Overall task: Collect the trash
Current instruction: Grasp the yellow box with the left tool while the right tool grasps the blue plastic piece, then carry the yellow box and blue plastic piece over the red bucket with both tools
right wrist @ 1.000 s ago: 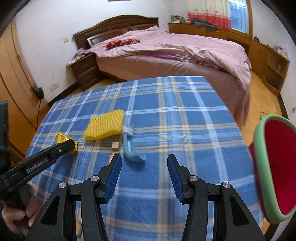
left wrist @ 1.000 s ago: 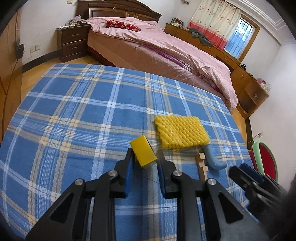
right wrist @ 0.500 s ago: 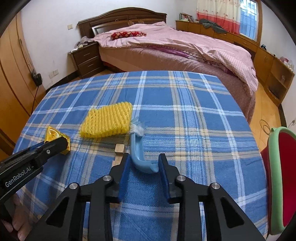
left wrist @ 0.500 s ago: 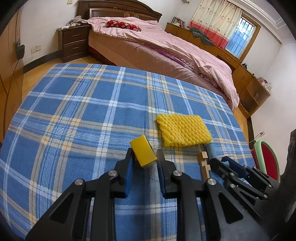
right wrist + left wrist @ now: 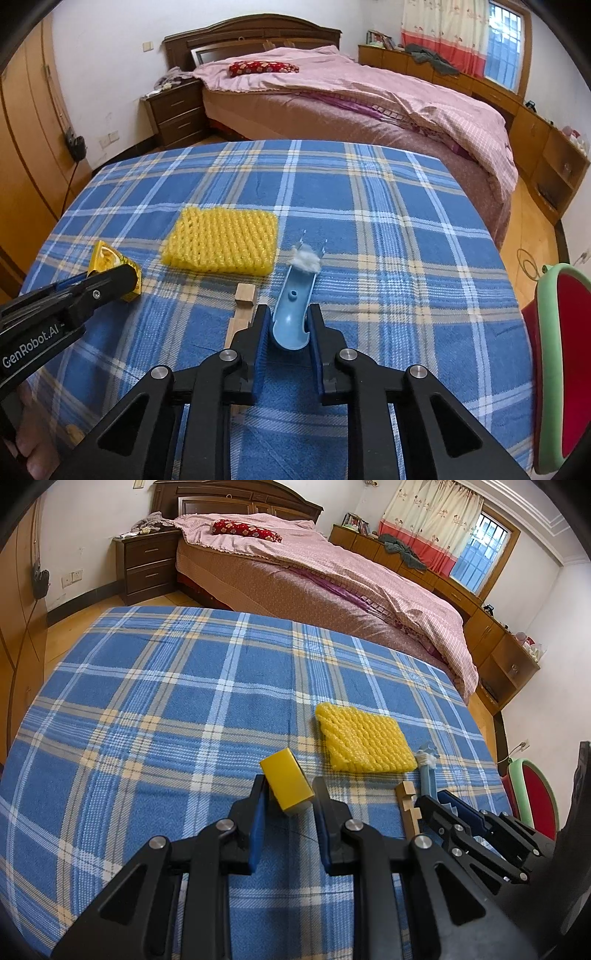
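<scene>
the right gripper (image 5: 287, 325) has just been closing its jaws and the curved blue plastic piece (image 5: 291, 314) sits right between them, the blue pads now against its sides, so this looks like a grip on the near, curled end; the piece's long axis runs straight away from the jaws toward a white tuft (image 5: 305, 258) at its far tip, in line with the fingers, which is why the pinch is across its narrow width; it rests on the plaid tablecloth (image 5: 406, 229), just right of a small wooden piece (image 5: 244, 295) and near the yellow foam net (image 5: 221, 240); over on the other side the left gripper (image 5: 288, 794) is clamped on a yellow packet (image 5: 287, 783), which sticks up and forward from between its pads, tilted; the right hand is clearly the nearer one to the blue piece, the left is occupied; judging from this, the next move is a lift, and the tuft may fall off; a green-rimmed red thing (image 5: 557, 369) stands at the right edge, perhaps the bin, hard to say
</scene>
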